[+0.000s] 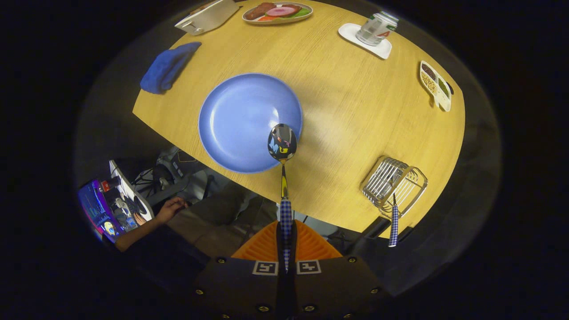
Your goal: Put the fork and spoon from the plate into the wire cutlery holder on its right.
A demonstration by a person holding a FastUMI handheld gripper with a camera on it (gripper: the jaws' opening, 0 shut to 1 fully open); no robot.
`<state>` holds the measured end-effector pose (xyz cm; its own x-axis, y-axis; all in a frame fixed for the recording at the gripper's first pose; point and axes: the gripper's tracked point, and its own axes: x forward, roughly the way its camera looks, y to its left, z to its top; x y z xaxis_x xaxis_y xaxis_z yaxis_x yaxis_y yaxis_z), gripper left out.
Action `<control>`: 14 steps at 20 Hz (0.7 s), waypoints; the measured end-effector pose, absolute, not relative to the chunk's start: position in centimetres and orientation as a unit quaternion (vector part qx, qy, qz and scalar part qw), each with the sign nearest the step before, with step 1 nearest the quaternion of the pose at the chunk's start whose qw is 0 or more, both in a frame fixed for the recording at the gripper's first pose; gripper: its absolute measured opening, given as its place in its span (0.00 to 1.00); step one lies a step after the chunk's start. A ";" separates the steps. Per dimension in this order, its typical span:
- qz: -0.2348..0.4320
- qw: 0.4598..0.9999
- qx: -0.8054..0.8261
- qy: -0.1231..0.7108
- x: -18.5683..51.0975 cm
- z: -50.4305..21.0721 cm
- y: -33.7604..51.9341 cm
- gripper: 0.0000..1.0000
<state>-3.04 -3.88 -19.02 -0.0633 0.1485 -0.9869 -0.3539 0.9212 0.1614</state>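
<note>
My gripper (286, 238) is shut on the checkered handle of the spoon (282, 143), which points forward with its shiny bowl hanging over the near right rim of the blue plate (240, 115). The plate looks bare inside. The wire cutlery holder (393, 182) stands to the right of the plate near the table's edge. A checkered handle of the fork (394, 224) sticks out of the holder toward me. I look down on the table from high above.
The round wooden table (355, 106) also carries a blue cloth (169, 66), a white box (206, 17), a dish of food (278, 12), a can on a white coaster (375, 29) and a divided snack tray (435, 85). A seated person's hand (171, 208) rests below the table's edge.
</note>
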 end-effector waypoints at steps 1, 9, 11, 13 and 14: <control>0.181 0.681 -0.064 0.707 -3.2 -18.5 -4.7 0.01; 0.138 0.682 -0.017 0.718 -4.4 -17.2 -11.5 0.01; 0.134 0.681 -0.007 0.720 -4.7 -17.1 -12.6 0.01; 0.127 0.681 0.003 0.721 -4.8 -16.9 -13.4 0.01; 0.123 0.681 0.010 0.721 -4.8 -16.8 -13.9 0.01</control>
<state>-4.80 -13.94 -16.79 -0.0709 0.1820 -0.9807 -0.1520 0.9698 0.1909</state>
